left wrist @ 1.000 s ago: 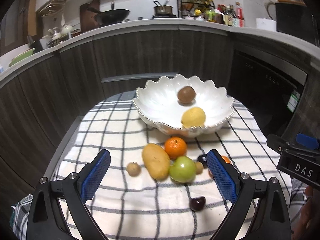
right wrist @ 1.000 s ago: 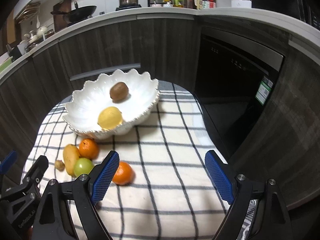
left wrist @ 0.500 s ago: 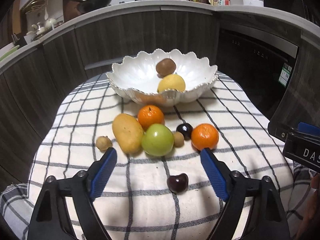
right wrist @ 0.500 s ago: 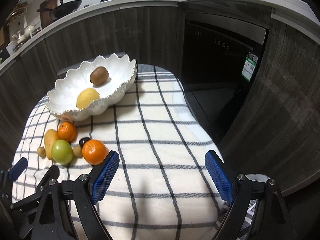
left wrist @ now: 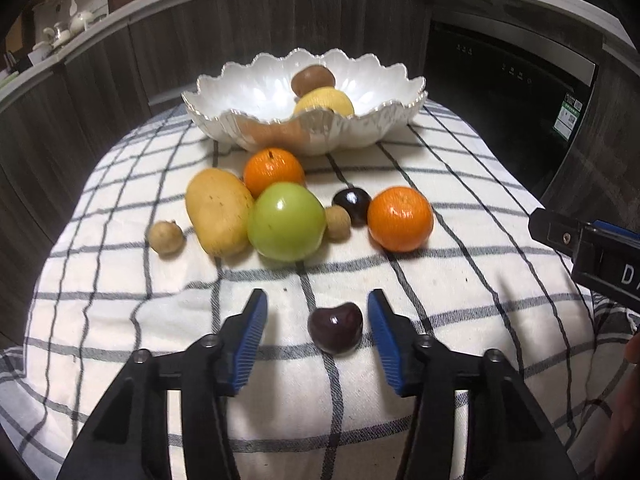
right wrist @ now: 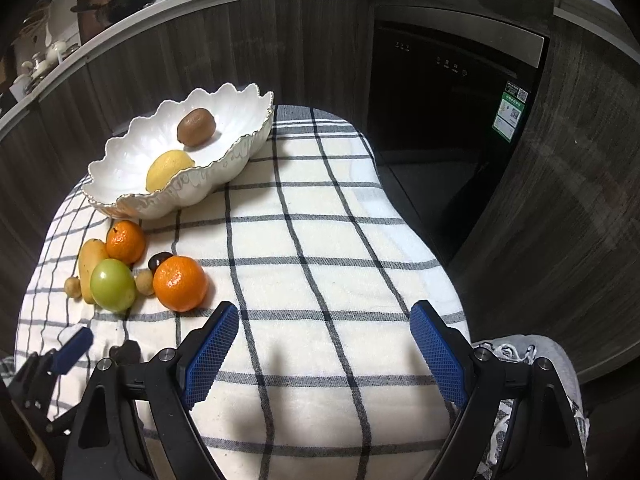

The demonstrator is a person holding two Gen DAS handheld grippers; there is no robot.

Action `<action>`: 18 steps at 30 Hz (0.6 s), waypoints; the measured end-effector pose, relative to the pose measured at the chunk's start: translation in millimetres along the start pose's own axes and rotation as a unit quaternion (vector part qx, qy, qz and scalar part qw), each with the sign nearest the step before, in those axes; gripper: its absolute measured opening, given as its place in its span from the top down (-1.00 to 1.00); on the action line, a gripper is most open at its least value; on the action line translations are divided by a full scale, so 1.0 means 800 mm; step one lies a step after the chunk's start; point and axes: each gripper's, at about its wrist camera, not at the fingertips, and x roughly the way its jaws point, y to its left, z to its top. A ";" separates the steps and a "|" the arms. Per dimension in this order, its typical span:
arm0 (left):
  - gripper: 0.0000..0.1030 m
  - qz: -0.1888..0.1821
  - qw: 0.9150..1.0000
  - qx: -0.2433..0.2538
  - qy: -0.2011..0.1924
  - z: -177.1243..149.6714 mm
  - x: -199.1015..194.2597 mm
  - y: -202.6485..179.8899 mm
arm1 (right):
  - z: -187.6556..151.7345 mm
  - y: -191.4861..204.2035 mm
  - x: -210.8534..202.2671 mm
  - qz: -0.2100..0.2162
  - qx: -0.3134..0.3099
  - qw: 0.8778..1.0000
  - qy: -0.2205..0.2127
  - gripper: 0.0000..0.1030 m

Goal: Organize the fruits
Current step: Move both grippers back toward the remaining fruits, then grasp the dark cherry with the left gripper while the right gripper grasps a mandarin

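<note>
A dark red cherry [left wrist: 335, 327] lies on the checked cloth between the blue pads of my left gripper [left wrist: 317, 300]. Its jaws are closing; the right pad is close to the cherry, the left pad still apart from it. Beyond lie a green fruit [left wrist: 286, 226], a mango [left wrist: 218, 210], two oranges [left wrist: 274, 172] [left wrist: 400, 218], a second dark cherry [left wrist: 351, 204] and two small brown longans [left wrist: 338, 222] [left wrist: 166, 237]. The white scalloped bowl [left wrist: 224, 116] holds a kiwi [left wrist: 313, 79] and a lemon [left wrist: 324, 104]. My right gripper [right wrist: 324, 308] hangs open over bare cloth, right of the near orange [right wrist: 180, 283].
The cloth-covered table [right wrist: 340, 240] drops off at its rounded right edge. Dark wood cabinets [right wrist: 240, 52] curve behind it, with a black appliance door [right wrist: 452, 100] at the right. A wok [right wrist: 120, 0] and pots stand on the counter above.
My left gripper has come down and forward over the near cherry, and its jaws have narrowed around it. My right gripper has sunk a little and stays wide open.
</note>
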 end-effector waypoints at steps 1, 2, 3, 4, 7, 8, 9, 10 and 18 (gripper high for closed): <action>0.16 -0.002 1.000 -0.001 0.003 -0.001 0.001 0.000 | 0.000 0.000 0.001 0.000 0.000 1.000 0.001 -0.72; 0.22 -0.005 1.000 -0.001 0.006 -0.002 0.003 0.000 | -0.001 0.000 0.001 0.000 0.000 1.000 0.002 -0.72; 0.28 -0.007 1.000 0.000 0.007 -0.003 0.004 -0.001 | -0.001 0.001 0.002 0.000 -0.001 1.000 0.003 -0.72; 0.31 -0.009 1.000 0.002 0.008 -0.004 0.006 -0.002 | -0.001 0.001 0.003 -0.001 -0.002 1.000 0.003 -0.72; 0.45 -0.015 1.000 0.008 0.010 -0.005 0.007 -0.004 | -0.001 0.003 0.004 -0.001 -0.004 1.000 0.004 -0.72; 0.45 -0.014 1.000 0.009 0.009 -0.005 0.008 -0.005 | -0.001 0.004 0.004 0.000 -0.005 1.000 0.004 -0.72; 0.45 -0.015 1.000 0.010 0.009 -0.005 0.007 -0.004 | -0.001 0.004 0.004 0.000 -0.005 1.000 0.004 -0.72; 0.45 -0.018 1.000 0.009 0.009 -0.004 0.007 -0.004 | -0.001 0.004 0.004 0.000 -0.005 1.000 0.004 -0.72; 0.46 -0.004 1.000 0.003 -0.009 0.005 -0.010 0.008 | 0.004 0.011 0.001 0.009 -0.007 1.000 0.000 -0.72</action>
